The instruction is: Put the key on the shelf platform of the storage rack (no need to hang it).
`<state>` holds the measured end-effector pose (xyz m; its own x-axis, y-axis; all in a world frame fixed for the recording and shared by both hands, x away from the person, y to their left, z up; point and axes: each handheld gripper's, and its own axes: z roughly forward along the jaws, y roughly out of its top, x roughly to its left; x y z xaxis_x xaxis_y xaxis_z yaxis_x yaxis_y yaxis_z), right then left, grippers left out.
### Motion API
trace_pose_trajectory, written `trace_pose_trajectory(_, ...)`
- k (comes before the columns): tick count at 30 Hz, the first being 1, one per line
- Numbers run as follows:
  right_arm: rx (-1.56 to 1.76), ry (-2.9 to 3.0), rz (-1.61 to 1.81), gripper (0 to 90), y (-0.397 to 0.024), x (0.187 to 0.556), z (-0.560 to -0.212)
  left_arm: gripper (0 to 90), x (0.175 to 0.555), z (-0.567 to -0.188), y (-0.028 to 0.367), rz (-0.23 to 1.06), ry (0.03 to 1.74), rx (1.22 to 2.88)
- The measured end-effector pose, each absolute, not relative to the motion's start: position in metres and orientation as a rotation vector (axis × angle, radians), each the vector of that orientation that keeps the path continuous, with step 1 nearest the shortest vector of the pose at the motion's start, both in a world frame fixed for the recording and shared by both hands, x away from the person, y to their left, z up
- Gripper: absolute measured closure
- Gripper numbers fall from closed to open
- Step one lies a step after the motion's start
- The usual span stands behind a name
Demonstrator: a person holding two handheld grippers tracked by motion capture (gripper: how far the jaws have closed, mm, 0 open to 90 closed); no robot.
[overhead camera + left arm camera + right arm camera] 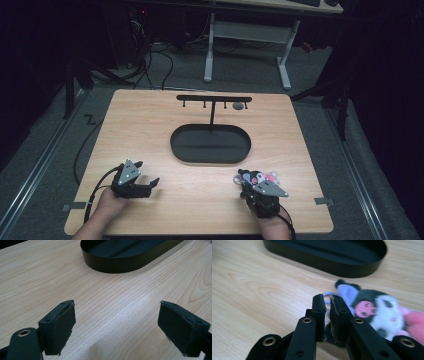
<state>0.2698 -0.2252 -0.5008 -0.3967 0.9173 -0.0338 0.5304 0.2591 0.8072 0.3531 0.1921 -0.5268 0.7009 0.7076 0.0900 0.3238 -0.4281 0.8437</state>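
A small plush toy (261, 176) in black, white and pink lies on the wooden table near the front right. In the right gripper view the plush toy (374, 310) is just right of the jaws. My right gripper (244, 179) is at its left side, and the jaws of this right gripper (326, 299) are pressed nearly together on the toy's thin pale loop (329, 293). My left gripper (147, 172) rests at the front left. The left gripper (117, 315) stands wide open over bare wood, with nothing between its pads.
A black oval tray (210, 161) sits mid-table, its rim (112, 267) ahead of the left jaws and its wall (352, 272) beyond the toy. A black T-shaped rack (214, 98) with pegs rises behind it, with a dark round item (239, 106) hanging at its right end.
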Motion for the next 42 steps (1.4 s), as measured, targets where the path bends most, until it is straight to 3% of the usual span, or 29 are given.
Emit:
trace_pose_trajectory(8, 1.388, 1.875, 0.948, 88.8, -0.266, 0.274, -0.491, 15.4, 0.353, -0.527, 0.192, 0.555, 0.788, 2.034)
trace_pose_trajectory(18, 1.502, 1.759, 0.886, 89.4, -0.308, 0.282, -0.493, 15.4, 0.352, -0.527, 0.193, 0.559, 0.787, 2.035)
trace_pose_trajectory(27, 1.520, 1.789, 0.852, 89.3, -0.307, 0.284, -0.500, 15.4, 0.352, -0.527, 0.192, 0.558, 0.786, 2.036)
trace_pose_trajectory(42, 1.521, 1.843, 0.875, 89.1, -0.294, 0.254, -0.501, 15.4, 0.357, -0.527, 0.193, 0.538, 0.816, 2.020)
